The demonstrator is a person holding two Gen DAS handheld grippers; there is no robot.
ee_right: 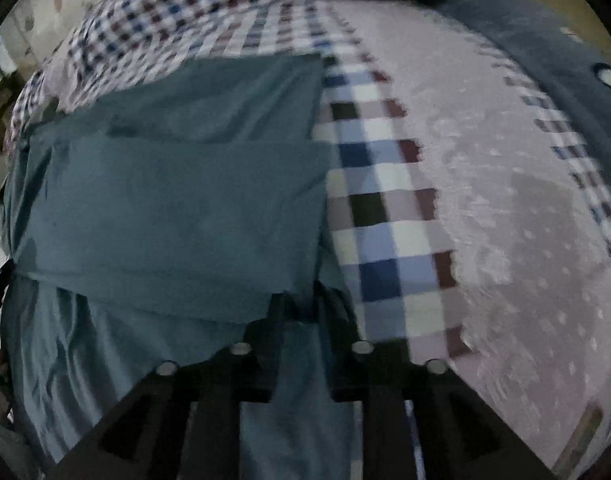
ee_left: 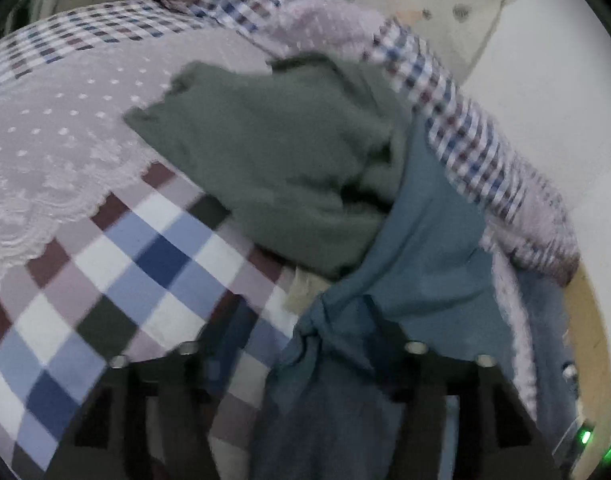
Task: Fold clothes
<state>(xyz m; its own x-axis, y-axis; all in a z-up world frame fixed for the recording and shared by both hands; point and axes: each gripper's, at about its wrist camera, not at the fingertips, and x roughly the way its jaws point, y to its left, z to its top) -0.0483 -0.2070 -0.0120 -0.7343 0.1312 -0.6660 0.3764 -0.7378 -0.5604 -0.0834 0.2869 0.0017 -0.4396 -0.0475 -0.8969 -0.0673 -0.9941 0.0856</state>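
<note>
Fingers (ee_right: 265,320) of both grippers amid teal garment (ee_right: 177,200) on checked bedspread (ee_right: 377,208)

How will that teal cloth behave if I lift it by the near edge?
The teal cloth will probably go limp and drape: its lower part lies wrinkled. The folded layers may slide apart, since nothing visibly holds them. It looks thin, so likely light.

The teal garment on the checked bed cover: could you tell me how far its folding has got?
Done: the teal garment shows one flat fold. In hand: its near edge sits between the right gripper fingers. Left: the crumpled green garment beyond the open left gripper is unfolded.
</note>
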